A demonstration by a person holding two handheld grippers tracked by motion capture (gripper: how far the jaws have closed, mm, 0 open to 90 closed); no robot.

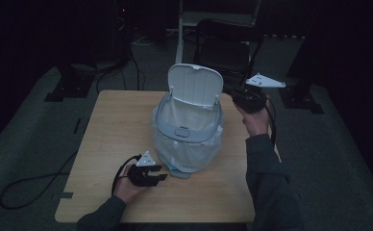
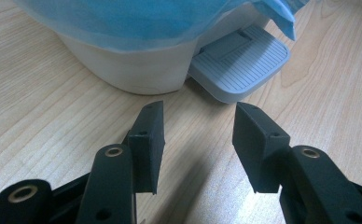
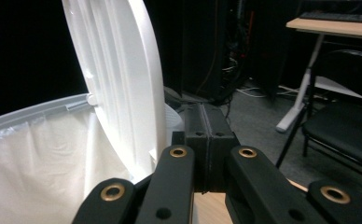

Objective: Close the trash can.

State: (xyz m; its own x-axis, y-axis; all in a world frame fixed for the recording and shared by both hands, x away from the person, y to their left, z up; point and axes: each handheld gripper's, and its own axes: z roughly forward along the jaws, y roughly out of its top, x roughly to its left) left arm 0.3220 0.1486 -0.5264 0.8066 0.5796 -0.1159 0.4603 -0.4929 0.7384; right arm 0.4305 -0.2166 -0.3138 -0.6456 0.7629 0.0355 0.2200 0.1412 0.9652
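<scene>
A small white pedal bin [image 1: 188,126] stands mid-table with its lid [image 1: 195,85] raised upright and a pale blue bag liner [image 1: 184,151] draped over its sides. In the left gripper view the bin's grey foot pedal [image 2: 239,59] lies just ahead of my left gripper [image 2: 198,135], whose jaws stand apart with bare wood between them. That left gripper [image 1: 159,173] rests low on the table at the bin's near side. My right gripper [image 1: 236,97] is held up beside the lid's right edge; its pads [image 3: 206,128] are pressed together with nothing between them, close to the lid [image 3: 123,79].
The wooden table [image 1: 112,139] has bare room to the left of the bin and along the near edge. A black chair [image 1: 225,45] stands behind the table. A cable [image 1: 26,185] trails on the grey floor at the left. The surroundings are dark.
</scene>
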